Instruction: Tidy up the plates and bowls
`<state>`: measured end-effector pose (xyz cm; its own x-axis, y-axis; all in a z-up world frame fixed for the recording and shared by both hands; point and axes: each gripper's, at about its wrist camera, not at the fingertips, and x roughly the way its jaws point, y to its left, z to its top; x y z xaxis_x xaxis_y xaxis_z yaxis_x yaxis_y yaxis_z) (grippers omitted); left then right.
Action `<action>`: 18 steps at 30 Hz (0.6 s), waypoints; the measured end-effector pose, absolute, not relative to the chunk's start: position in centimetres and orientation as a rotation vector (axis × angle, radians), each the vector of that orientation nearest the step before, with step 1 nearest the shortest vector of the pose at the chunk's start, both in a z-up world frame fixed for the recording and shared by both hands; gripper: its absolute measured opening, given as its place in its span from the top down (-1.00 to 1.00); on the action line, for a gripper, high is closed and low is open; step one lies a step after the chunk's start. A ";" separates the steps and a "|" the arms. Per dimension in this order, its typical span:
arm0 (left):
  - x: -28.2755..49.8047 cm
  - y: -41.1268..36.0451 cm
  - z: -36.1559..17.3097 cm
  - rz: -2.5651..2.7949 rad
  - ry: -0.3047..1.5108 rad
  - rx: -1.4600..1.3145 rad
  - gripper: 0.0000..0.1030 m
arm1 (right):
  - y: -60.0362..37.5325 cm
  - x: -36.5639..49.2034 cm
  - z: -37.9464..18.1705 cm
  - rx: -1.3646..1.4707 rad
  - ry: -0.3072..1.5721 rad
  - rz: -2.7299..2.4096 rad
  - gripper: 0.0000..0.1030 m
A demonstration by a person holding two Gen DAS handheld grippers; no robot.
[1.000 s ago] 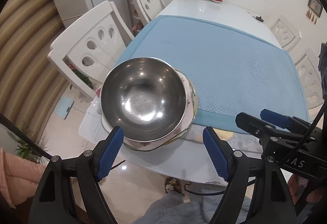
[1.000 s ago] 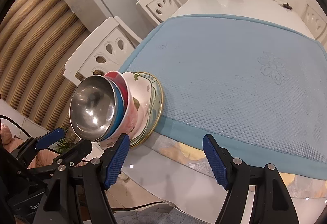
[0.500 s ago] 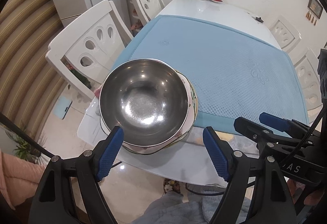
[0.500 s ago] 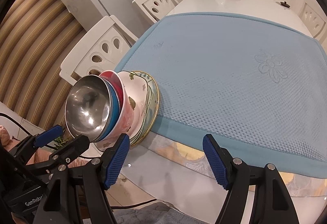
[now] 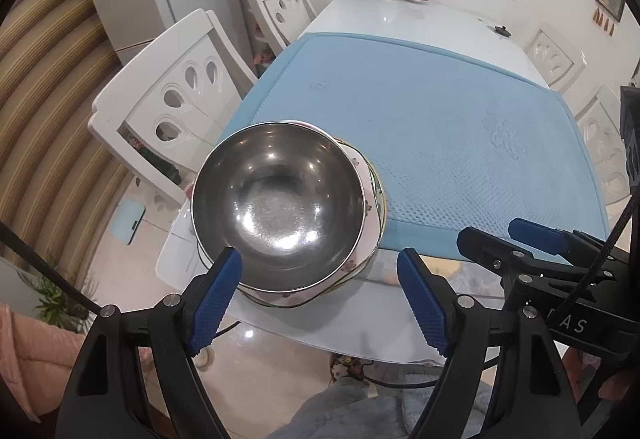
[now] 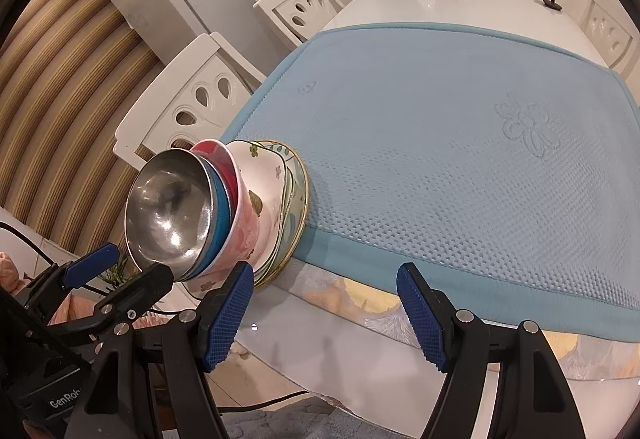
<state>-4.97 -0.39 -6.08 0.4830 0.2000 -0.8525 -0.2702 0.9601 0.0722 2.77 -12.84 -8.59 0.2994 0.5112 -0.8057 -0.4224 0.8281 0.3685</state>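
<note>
Both grippers, left gripper (image 5: 320, 289) and right gripper (image 6: 324, 305), wide open, fingers empty (nothing gripped); best to lift the steel bowl (image 5: 278, 205) straight off the stack (image 6: 276, 211).

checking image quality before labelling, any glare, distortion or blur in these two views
Left wrist view: bright glare spots inside the steel bowl, strong fisheye bending of the chairs and a dark vignette at the corners, but sharp. Right wrist view: glare on the glossy table, the bowl stack looks tipped sideways by the lens, no motion blur.
</note>
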 end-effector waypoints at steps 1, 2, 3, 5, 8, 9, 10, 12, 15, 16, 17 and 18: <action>-4.9 -0.4 -6.1 0.286 1.028 -0.073 -0.52 | -12.8 2.8 -8.6 0.094 1.107 0.620 -0.39; -4.9 -0.5 -6.1 0.283 1.029 -0.072 -0.52 | -12.9 2.8 -8.7 0.095 1.109 0.619 -0.39; -4.8 -0.7 -6.1 0.277 1.029 -0.071 -0.52 | -12.9 2.8 -8.7 0.097 1.110 0.618 -0.39; -4.4 -1.2 -6.1 0.257 1.028 -0.060 -0.52 | -13.1 2.8 -8.7 0.102 1.107 0.612 -0.39; -3.7 -2.6 -6.2 0.199 1.025 -0.036 -0.52 | -14.1 2.9 -8.8 0.121 1.105 0.589 -0.39; -3.4 -3.3 -6.3 0.170 1.027 -0.030 -0.52 | -14.8 3.0 -9.0 0.134 1.107 0.574 -0.39; -2.9 -4.1 -6.4 0.132 1.034 -0.022 -0.52 | -15.5 3.0 -9.1 0.146 1.110 0.556 -0.39; -2.1 -5.7 -6.8 0.060 1.050 -0.002 -0.52 | -17.4 3.2 -9.6 0.184 1.121 0.503 -0.39; -0.4 -9.1 -8.0 -0.071 1.093 0.051 -0.52 | -20.7 3.4 -10.6 0.235 1.142 0.401 -0.39; 0.3 -10.3 -8.6 -0.103 1.114 0.068 -0.52 | -21.7 3.5 -10.9 0.249 1.147 0.371 -0.39; 1.0 -11.4 -9.3 -0.123 1.129 0.088 -0.52 | -23.2 3.6 -11.4 0.265 1.153 0.326 -0.40; 1.5 -12.0 -9.7 -0.132 1.137 0.106 -0.52 | -24.2 3.7 -11.8 0.272 1.157 0.295 -0.40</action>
<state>1.50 -12.05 -9.67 0.4142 -0.0510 -0.9088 0.1585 0.9872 0.0168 3.68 -24.22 -11.79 0.3717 0.3654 -0.8534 -0.0882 0.9290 0.3593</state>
